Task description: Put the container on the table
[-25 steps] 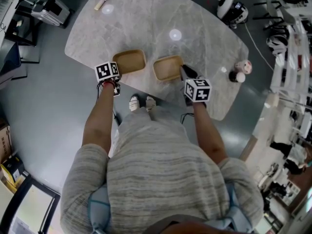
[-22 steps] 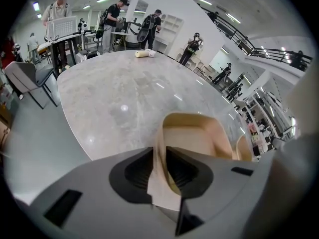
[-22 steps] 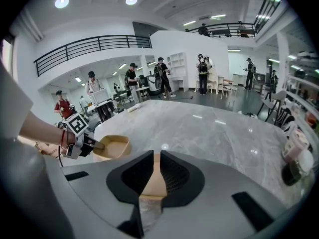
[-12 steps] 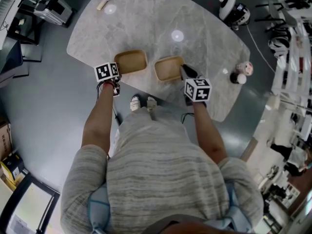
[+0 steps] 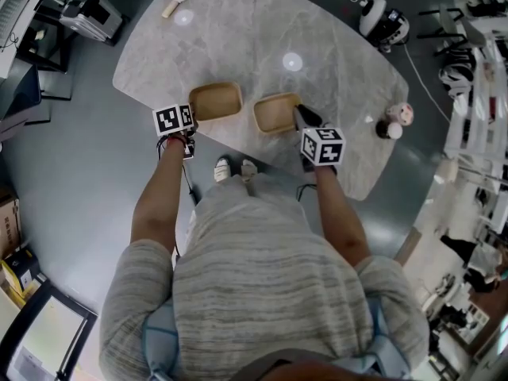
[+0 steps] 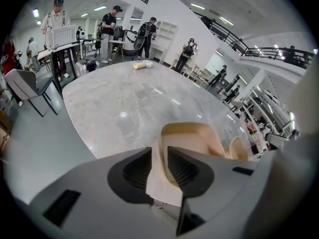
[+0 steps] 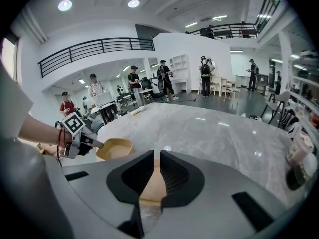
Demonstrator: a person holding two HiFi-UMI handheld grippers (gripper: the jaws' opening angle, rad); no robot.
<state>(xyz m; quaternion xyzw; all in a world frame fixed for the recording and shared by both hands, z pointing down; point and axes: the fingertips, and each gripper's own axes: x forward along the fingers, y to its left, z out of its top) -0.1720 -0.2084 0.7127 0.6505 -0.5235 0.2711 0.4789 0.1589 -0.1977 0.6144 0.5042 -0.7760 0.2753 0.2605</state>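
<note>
The left gripper (image 6: 158, 159) has its jaws drawn in narrow, pinching the thin near wall of the left container (image 6: 193, 137), a tan, shallow, round-cornered tray that stretches straight ahead of the jaws. The right gripper (image 7: 154, 169) is likewise closed down on a tan wall, that of the right container (image 5: 276, 112), whose rim runs up between its two dark pads. From the head view, each gripper grips the near outer corner of its own tray: the left one from the tray's left, the right one from the tray's right. The two trays lie side by side between the grippers, close but not touching, at the near edge of the grey marble table (image 5: 262, 30); whether they rest on the top or hang just above it cannot be told. Beyond the left gripper the bare tabletop runs far ahead to a brush (image 5: 171, 0) near the far edge. To the right of the right gripper, well apart, two cups (image 5: 394, 118) stand close together near the table's right rim. Behind and between the grippers, the person's shoes (image 5: 234, 167) show on the dark floor.
</note>
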